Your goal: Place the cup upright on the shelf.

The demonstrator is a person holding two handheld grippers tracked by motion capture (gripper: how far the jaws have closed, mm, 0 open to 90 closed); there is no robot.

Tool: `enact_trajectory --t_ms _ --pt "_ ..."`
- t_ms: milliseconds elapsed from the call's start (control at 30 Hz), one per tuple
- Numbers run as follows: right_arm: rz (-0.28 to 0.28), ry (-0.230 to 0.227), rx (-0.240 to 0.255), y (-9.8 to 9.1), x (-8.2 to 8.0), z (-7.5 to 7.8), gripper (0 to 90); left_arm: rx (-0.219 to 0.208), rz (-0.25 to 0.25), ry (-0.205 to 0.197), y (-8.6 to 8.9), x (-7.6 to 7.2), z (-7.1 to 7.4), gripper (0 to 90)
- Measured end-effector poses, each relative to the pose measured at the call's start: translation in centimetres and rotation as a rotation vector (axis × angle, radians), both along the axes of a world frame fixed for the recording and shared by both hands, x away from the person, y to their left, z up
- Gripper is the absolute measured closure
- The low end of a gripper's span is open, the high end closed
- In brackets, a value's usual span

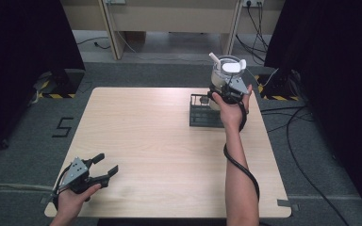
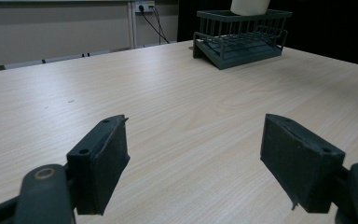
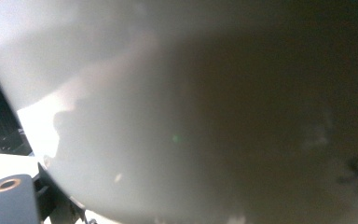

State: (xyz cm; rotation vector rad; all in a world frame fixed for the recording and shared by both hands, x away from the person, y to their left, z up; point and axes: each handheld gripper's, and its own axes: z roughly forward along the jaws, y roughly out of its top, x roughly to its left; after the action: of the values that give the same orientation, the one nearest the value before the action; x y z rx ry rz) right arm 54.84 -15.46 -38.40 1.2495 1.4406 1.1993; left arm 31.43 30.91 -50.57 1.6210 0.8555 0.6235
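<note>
Right hand-held gripper (image 1: 227, 90): raised at the far right of the surface (image 1: 169, 155), directly over the dark wire rack (image 1: 206, 113). It carries a white, translucent container (image 1: 226, 70) with a white lid and a short straw or spout projecting at its upper left. In the right gripper view the container wall (image 3: 205, 116) sits hard against the lens, pale and blurred; the jaws are largely hidden, so the closure is judged from the high view, where the container appears pinched at its lower part. Its base appears to sit at or just above the rack — contact cannot be confirmed. The left gripper view shows its white underside (image 2: 249, 5) at the rack's top rail (image 2: 242, 35).

Left hand-held gripper (image 1: 96, 170): held low over the near left corner of the surface, jaws spread wide, nothing between them. The left gripper view confirms this — both pads (image 2: 102, 163) stand well apart above bare wood grain, aimed towards the rack. It looks parked clear of the work, well apart from the container.

Assessment: the container is gripped low, probably so that its weight stays upright and the lid clears the hand. The position over the rack suggests either setting in or lifting out; which one cannot be told. Risk noted: a grip on a smooth round wall may slip or tilt if the base catches a rack wire.
</note>
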Motion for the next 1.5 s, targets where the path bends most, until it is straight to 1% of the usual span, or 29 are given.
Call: enact_trajectory --t_ms 167,200,233,267,333,500,667,733,767,933,1067,1100,1300,1400,1500 --pt "-0.004 0.013 -0.003 0.0 0.4 -0.5 10.5 -0.002 0.001 0.000 0.0 0.0 0.0 22.3" --pt "-0.005 0.024 -0.006 0.0 0.6 -0.9 10.5 -0.002 0.000 0.000 0.0 0.0 0.0 22.3" --pt "-0.005 0.024 -0.006 0.0 0.6 -0.9 10.5 -0.002 0.000 0.001 0.0 0.0 0.0 22.3" --pt "-0.011 0.033 -0.008 0.0 0.8 -1.4 10.4 0.000 0.000 0.001 0.0 0.0 0.0 22.3" --pt "-0.010 0.037 -0.007 0.0 0.8 -1.6 10.4 0.001 0.000 0.000 0.0 0.0 0.0 22.3" --pt "-0.014 0.064 -0.006 0.1 1.1 -3.0 10.4 -0.003 0.001 0.002 0.0 0.0 0.0 22.3" --pt "-0.018 0.081 -0.006 0.2 1.4 -3.8 10.4 -0.002 0.001 0.002 0.0 0.0 0.0 22.3" --pt "-0.016 0.083 -0.004 0.2 1.4 -3.9 10.4 -0.003 0.000 0.002 0.0 0.0 0.0 22.3" --pt "-0.019 0.076 -0.007 0.3 1.4 -4.0 10.3 -0.003 0.000 0.002 0.0 0.0 0.0 22.3" --pt "-0.019 0.068 -0.010 0.4 1.4 -4.2 10.2 0.000 -0.004 0.002 0.0 0.0 0.0 22.3" --pt "-0.016 0.052 0.005 0.3 1.5 -4.6 9.7 0.003 -0.006 0.001 -0.1 0.0 0.0 22.3" --pt "-0.015 0.043 0.016 0.4 1.5 -4.8 9.4 0.003 -0.007 0.000 -0.1 -0.1 0.0 22.3" --pt "-0.009 0.051 0.029 0.3 1.2 -4.9 7.4 0.005 -0.009 -0.001 -0.1 -0.1 0.0 22.3" --pt "0.000 0.059 0.018 0.2 1.1 -5.0 6.8 0.007 -0.010 -0.001 -0.2 -0.1 0.0 22.2" --pt "-0.003 0.063 0.014 0.2 0.8 -5.0 6.7 0.009 -0.009 -0.003 -0.2 0.0 0.0 22.2"
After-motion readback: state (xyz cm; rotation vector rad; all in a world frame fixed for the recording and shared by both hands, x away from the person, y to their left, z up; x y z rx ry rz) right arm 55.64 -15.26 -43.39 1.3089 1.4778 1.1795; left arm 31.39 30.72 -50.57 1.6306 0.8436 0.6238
